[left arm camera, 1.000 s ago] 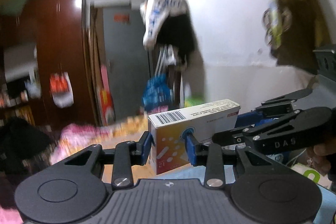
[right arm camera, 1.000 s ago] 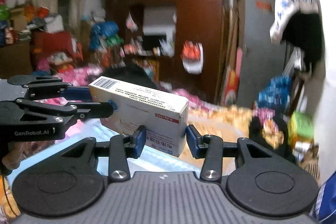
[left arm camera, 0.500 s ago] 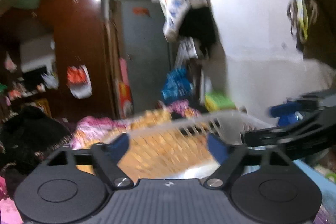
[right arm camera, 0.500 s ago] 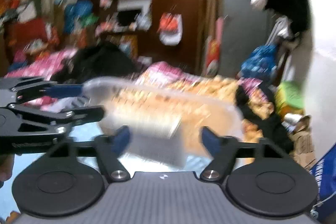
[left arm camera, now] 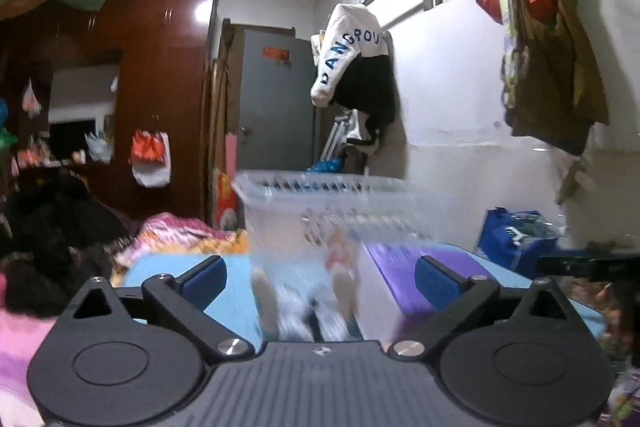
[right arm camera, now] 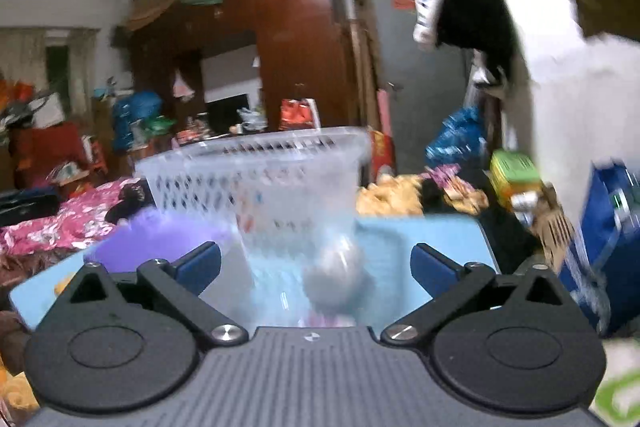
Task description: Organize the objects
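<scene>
A clear plastic basket point(left arm camera: 320, 203) with a perforated rim stands on the light blue table point(left arm camera: 168, 271), blurred; it also shows in the right wrist view point(right arm camera: 256, 183). Blurred items lie inside it, among them something white and orange point(left arm camera: 336, 251). My left gripper point(left arm camera: 320, 277) is open and empty, fingers wide apart just before the basket. My right gripper point(right arm camera: 316, 263) is open and empty too, facing the basket. A grey round thing point(right arm camera: 334, 279) shows low through the basket wall. The white box is not clearly seen.
A purple sheet point(left arm camera: 424, 259) lies on the table beside the basket, also in the right wrist view point(right arm camera: 160, 239). A blue bag point(left arm camera: 512, 239) stands at the table's right. Bedding point(right arm camera: 60, 219), a wardrobe point(left arm camera: 160, 99) and hanging clothes point(left arm camera: 352, 67) lie beyond.
Both grippers held the white box together one second ago. Both have let it go and opened wide. The views dropped to the basket on the table.
</scene>
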`<state>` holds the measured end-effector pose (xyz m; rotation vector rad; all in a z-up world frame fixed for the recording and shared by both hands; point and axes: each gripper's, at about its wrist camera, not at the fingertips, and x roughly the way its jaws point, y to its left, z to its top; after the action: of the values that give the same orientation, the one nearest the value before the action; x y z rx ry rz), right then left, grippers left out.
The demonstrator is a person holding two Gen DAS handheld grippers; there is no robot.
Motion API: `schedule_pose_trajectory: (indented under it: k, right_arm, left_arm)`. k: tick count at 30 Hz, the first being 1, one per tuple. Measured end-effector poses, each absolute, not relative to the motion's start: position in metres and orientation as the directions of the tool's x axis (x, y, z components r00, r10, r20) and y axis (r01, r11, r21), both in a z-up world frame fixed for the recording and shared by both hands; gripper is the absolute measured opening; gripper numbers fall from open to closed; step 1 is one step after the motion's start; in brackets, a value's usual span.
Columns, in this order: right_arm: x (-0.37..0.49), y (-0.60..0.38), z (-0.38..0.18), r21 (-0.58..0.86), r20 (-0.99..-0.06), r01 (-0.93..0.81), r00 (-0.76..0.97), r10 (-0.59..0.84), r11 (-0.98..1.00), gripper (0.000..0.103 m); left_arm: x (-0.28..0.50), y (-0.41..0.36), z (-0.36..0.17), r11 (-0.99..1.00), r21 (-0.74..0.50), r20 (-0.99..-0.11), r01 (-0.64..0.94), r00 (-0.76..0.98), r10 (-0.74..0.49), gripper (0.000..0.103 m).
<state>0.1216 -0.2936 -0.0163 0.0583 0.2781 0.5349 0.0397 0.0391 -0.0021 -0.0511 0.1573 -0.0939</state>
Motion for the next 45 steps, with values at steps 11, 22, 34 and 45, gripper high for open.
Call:
schedule_pose_trajectory:
  k: [11,22,34,45]
  right_arm:
    - [0.129,-0.28,-0.042,0.14,-0.334,-0.451,0.817,0.471,0.882,0.103]
    - [0.124,-0.278,-0.063,0.083,-0.321,-0.46,0.827,0.461,0.884,0.06]
    - [0.113,-0.298,-0.05,0.079,-0.241,-0.466,0.849,0.47,0.882,0.057]
    - [0.107,-0.294,-0.043,0.048,-0.158,-0.493,0.855,0.494,0.869,0.055]
  left_arm:
    - [0.041,0.013,-0.04,0.992,-0.027,-0.225,0.126,0.966,-0.129,0.101]
    - [0.053,-0.002,-0.065,0.997,0.023,-0.247,0.072,0.967,-0.064,0.087]
    - [0.029,0.016,-0.051,0.999,0.023,-0.145,0.031,0.989,-0.027,0.087]
    - [0.025,0.028,-0.031,0.999,0.006,-0.108,0.042,0.993,-0.041,0.087]
